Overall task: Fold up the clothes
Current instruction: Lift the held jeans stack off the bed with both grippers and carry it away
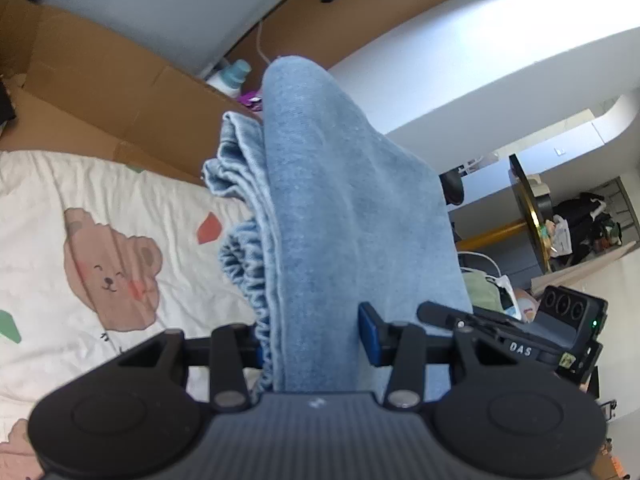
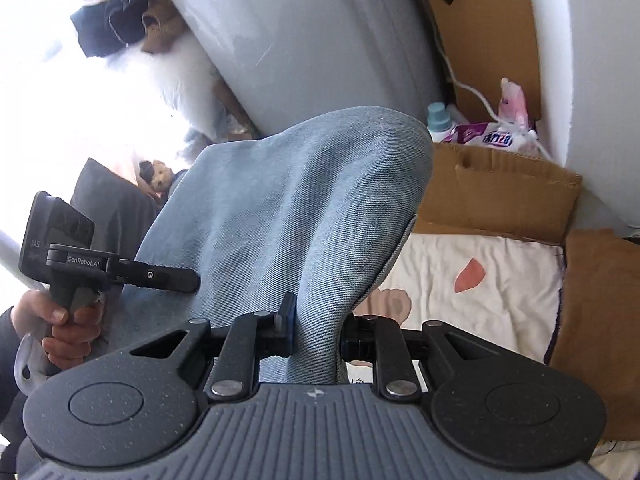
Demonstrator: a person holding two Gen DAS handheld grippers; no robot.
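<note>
A light blue denim garment (image 1: 340, 216) with a gathered elastic waistband hangs in the air above the bed, held at two places. My left gripper (image 1: 312, 344) is shut on a thick bunch of it at the waistband. In the right wrist view the same denim garment (image 2: 288, 208) rises in a fold from my right gripper (image 2: 316, 336), whose pads pinch a narrower fold. The left gripper (image 2: 176, 280) shows at the left of that view, with a hand (image 2: 60, 328) around its handle. The right gripper's body (image 1: 560, 320) shows at the right of the left wrist view.
Below lies a white bedsheet with bear prints (image 1: 80, 240), also in the right wrist view (image 2: 480, 292). Flattened cardboard (image 1: 100, 92) borders the bed. A detergent bottle (image 2: 438, 120) and a plastic bag (image 2: 496, 136) sit behind the cardboard. A grey wrapped mattress (image 2: 320, 40) leans at the back.
</note>
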